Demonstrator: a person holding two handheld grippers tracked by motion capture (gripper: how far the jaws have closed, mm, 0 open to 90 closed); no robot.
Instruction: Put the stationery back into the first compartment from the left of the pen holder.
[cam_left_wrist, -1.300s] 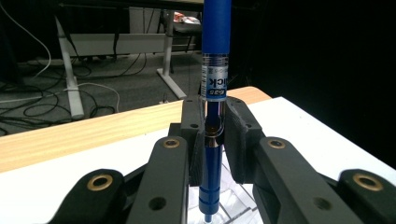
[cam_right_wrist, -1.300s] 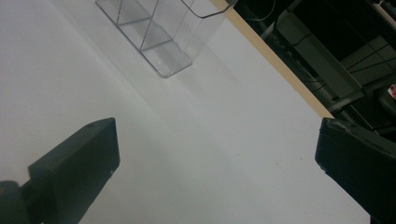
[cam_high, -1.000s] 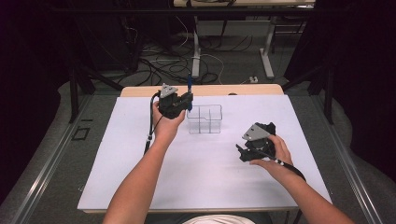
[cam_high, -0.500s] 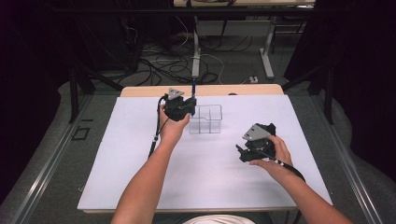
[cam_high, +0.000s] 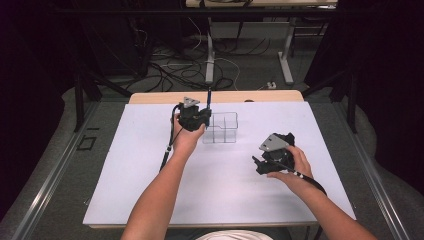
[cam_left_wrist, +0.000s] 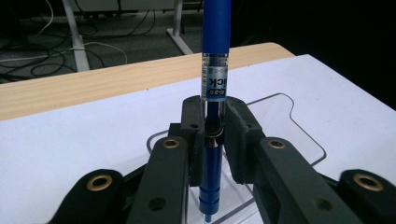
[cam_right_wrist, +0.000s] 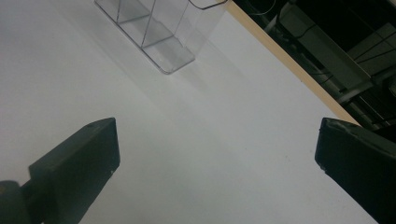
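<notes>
Left gripper (cam_left_wrist: 212, 128) fingers clamped on an upright blue pen (cam_left_wrist: 215, 56), pen tip over the clear divided organizer (cam_high: 222, 127) at the tabletop's (cam_high: 150, 200) twelve o'clock, right gripper (cam_right_wrist: 215, 158) fingers spread wide, empty, at four o'clock

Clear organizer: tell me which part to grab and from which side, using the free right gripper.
Grip the clear organizer by its right-hand outer wall, coming down from above on the right. It stands upright and open-topped, so a thin wall fits between wide jaws. The right gripper is open and empty, while the left gripper holds the blue pen upright at the organizer's left side, probably blocking that approach.
</notes>
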